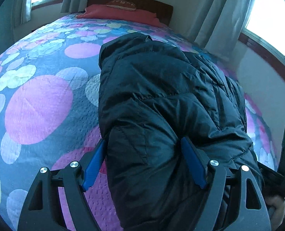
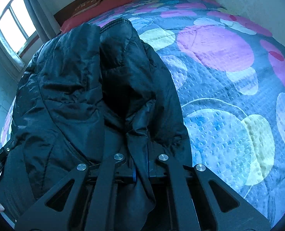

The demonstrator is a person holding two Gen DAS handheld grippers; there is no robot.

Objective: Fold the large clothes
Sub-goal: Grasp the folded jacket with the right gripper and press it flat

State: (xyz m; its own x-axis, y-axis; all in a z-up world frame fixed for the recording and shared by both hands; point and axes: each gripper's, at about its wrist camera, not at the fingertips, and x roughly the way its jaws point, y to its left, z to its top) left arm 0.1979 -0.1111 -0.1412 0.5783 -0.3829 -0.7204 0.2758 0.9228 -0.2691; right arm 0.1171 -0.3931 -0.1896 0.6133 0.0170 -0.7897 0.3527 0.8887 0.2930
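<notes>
The black puffer jacket (image 1: 161,96) lay along the bed's (image 1: 46,100) near edge; probably light, squashy, slippery; left gripper (image 1: 144,161) gaped around a bulky fold, right gripper (image 2: 140,170) pinched its hem, likely the sensible hold.

Handheld claws, wrist views.
Left claw (image 1: 144,161): black linkage arms, silver pivot screws, blue fingers (image 1: 193,163). Right claw (image 2: 140,171): the same black arms, four silver screws at lower centre.
</notes>
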